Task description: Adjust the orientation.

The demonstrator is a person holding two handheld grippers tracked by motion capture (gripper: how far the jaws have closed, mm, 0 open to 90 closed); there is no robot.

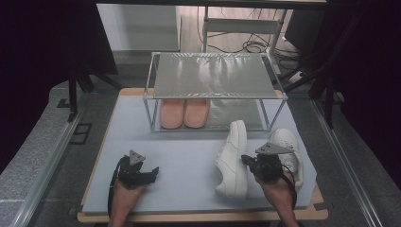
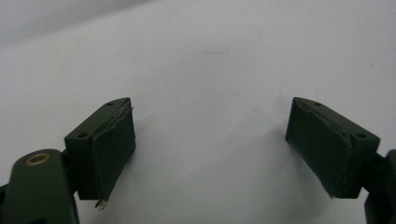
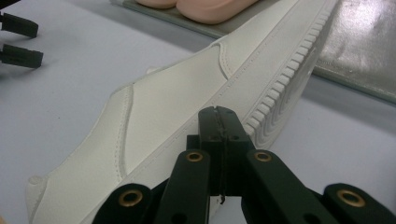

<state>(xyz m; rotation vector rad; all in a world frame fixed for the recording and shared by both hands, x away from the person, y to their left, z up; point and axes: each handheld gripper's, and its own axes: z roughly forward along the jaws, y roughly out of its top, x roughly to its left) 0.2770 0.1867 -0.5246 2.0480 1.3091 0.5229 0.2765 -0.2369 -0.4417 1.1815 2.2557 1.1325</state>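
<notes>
Nearest to us, our two forearms come in cut off at the bottom edge of the high view. Our left gripper [image 1: 152, 174] lies on the pale grey mat [image 1: 179, 161], its jaws spread wide with nothing between them; in the left gripper view we see bare mat between the two pads [image 2: 112, 154]. Our right gripper [image 3: 219, 122] has its jaws pressed together, nothing caught between them, their tips against the side of a white sneaker [image 3: 187, 112] that lies tipped on its side, ribbed sole edge turned toward the rack. We cannot tell whether the tips press the sneaker or merely rest on it. Its heel is cut off at the lower left of the right gripper view. In the high view this sneaker [image 1: 234, 158] lies right of the mat's middle, and a second white sneaker [image 1: 287, 147] sits just beyond our right hand [image 1: 276, 187], partly hidden by it and the gripper. The mat covers a wooden board [image 1: 198, 217], with dark grey floor around it. Farther back stands a metal shoe rack [image 1: 215, 92]; a pair of pink slippers [image 1: 184, 112] rests on its lower shelf, toes hidden under the upper shelf. Behind, we see cables [image 1: 255, 46] on the floor and dark surroundings where little can be made out.
</notes>
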